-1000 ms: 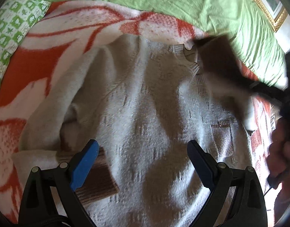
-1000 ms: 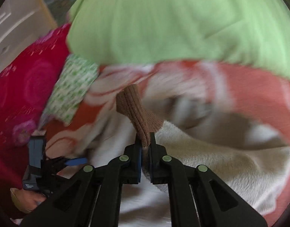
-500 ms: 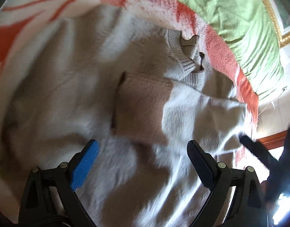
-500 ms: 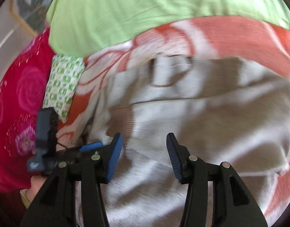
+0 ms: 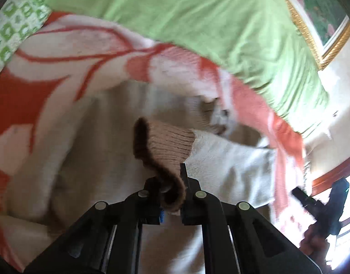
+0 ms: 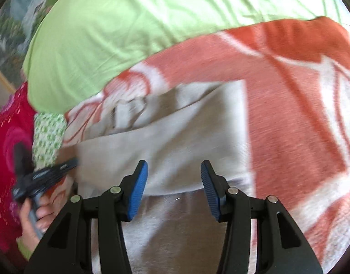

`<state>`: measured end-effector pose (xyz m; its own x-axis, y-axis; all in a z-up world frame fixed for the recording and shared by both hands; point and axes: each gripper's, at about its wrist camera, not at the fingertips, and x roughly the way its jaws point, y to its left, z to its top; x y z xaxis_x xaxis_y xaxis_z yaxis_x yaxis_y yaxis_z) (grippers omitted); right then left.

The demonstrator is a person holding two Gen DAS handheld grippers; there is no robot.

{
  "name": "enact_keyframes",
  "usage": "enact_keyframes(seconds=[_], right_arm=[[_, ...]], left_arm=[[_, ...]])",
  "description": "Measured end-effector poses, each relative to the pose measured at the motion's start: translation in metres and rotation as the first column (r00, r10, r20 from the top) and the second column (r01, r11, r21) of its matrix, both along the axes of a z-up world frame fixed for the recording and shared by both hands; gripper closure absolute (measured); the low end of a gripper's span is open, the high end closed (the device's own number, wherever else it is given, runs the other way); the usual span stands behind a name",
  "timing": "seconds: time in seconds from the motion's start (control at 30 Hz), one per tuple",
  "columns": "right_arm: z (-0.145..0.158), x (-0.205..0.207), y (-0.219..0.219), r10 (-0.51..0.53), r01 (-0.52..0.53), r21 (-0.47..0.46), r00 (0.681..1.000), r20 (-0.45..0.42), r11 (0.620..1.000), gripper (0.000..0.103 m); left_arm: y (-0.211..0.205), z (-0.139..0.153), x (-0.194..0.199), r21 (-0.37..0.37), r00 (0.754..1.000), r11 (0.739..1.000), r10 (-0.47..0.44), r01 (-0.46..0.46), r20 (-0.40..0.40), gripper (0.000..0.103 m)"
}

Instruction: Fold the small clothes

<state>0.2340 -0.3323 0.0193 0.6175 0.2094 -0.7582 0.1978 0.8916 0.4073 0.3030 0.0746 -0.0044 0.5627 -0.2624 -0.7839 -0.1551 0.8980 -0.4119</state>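
A beige knitted sweater (image 5: 102,141) lies spread on an orange-and-white blanket (image 5: 49,73). Its sleeve ends in a brown ribbed cuff (image 5: 165,146), folded over the body. My left gripper (image 5: 172,182) is shut on this cuff, and the cuff edge bunches between the jaws. In the right wrist view my right gripper (image 6: 173,182) hangs open over the sweater's body (image 6: 186,132) with nothing between its blue pads (image 6: 138,189). The left gripper (image 6: 45,175) shows blurred at the left edge there, held by a hand (image 6: 35,214). The right gripper (image 5: 312,203) appears at the lower right of the left wrist view.
A light green sheet (image 5: 197,18) covers the bed beyond the blanket. A green-and-white patterned pillow (image 5: 13,27) lies at the far left, with red floral fabric (image 6: 8,137) beside it. A gold picture frame (image 5: 312,34) hangs on the wall at the right.
The right gripper let go of the brown cuff over the sweater's body, opened and drew off to the right. The left gripper shut on that cuff.
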Motion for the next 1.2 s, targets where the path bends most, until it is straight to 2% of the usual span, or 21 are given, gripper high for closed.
enact_keyframes(seconds=[0.1,0.17,0.3,0.43,0.6,0.63,0.67,0.73,0.8,0.83,0.9,0.97,1.0,1.07,1.13,1.2], right_arm=[[-0.012,0.011,-0.016,-0.036,0.035,-0.019,0.999,-0.038,0.999,0.053],[-0.021,0.021,-0.025,-0.049,0.048,-0.021,0.997,-0.060,0.999,0.053],[-0.036,0.047,-0.033,-0.048,0.048,-0.002,0.995,-0.090,0.999,0.053],[-0.051,0.072,-0.030,-0.019,0.016,-0.029,0.994,-0.109,0.999,0.052],[-0.084,0.093,-0.025,-0.024,0.014,-0.060,0.984,-0.179,0.998,0.053],[-0.084,0.093,-0.025,-0.016,0.007,-0.050,0.984,-0.176,0.999,0.060],[-0.082,0.093,-0.026,0.010,-0.012,-0.008,0.983,-0.184,1.000,0.095],[-0.065,0.087,-0.032,-0.001,0.000,-0.004,0.988,-0.158,1.000,0.094],[-0.034,0.077,-0.042,-0.023,0.020,-0.028,0.994,-0.104,0.999,0.096],[-0.019,0.073,-0.049,-0.033,0.029,-0.050,0.996,-0.081,0.998,0.096],[-0.010,0.070,-0.055,-0.041,0.032,-0.121,0.996,-0.073,0.992,0.096],[-0.018,0.074,-0.057,-0.034,0.014,-0.185,0.994,-0.101,0.983,0.096],[-0.027,0.077,-0.058,-0.032,0.009,-0.188,0.992,-0.121,0.982,0.096],[-0.047,0.079,-0.057,-0.038,0.004,-0.207,0.986,-0.164,0.978,0.096],[-0.061,0.079,-0.057,-0.043,0.004,-0.199,0.981,-0.190,0.980,0.095],[-0.066,0.078,-0.056,-0.056,0.021,-0.176,0.979,-0.194,0.984,0.090]], left_arm=[[0.012,-0.029,0.002,-0.040,0.997,0.999,0.013,-0.016,-0.080,0.095],[0.016,-0.035,-0.001,0.014,0.995,1.000,0.029,-0.028,-0.094,0.095],[0.023,-0.048,-0.001,0.005,0.991,0.999,0.046,-0.046,-0.126,0.095],[0.032,-0.046,-0.011,-0.002,0.991,0.999,0.049,-0.050,-0.127,0.095],[0.028,-0.052,-0.015,0.019,0.988,0.999,0.044,-0.041,-0.150,0.095],[0.026,-0.053,-0.013,0.024,0.987,0.999,0.039,-0.036,-0.153,0.095],[0.023,-0.053,-0.011,0.028,0.987,0.999,0.034,-0.030,-0.154,0.095],[0.016,-0.049,-0.008,0.021,0.990,1.000,0.014,-0.011,-0.143,0.095],[0.007,-0.045,-0.003,-0.001,0.992,1.000,-0.010,0.009,-0.126,0.095],[0.000,-0.043,0.001,-0.016,0.993,1.000,-0.023,0.021,-0.119,0.095],[-0.014,-0.045,0.006,-0.022,0.992,0.999,-0.051,0.049,-0.115,0.095],[-0.023,-0.048,0.009,0.015,0.991,0.998,-0.058,0.060,-0.117,0.095],[-0.023,-0.051,0.010,0.030,0.992,0.998,-0.056,0.059,-0.118,0.095],[-0.014,-0.058,0.008,0.015,0.990,0.999,-0.039,0.042,-0.135,0.095],[-0.003,-0.060,0.004,0.016,0.990,1.000,-0.024,0.026,-0.140,0.095],[0.003,-0.059,0.003,0.024,0.990,0.999,-0.017,0.021,-0.139,0.095]])
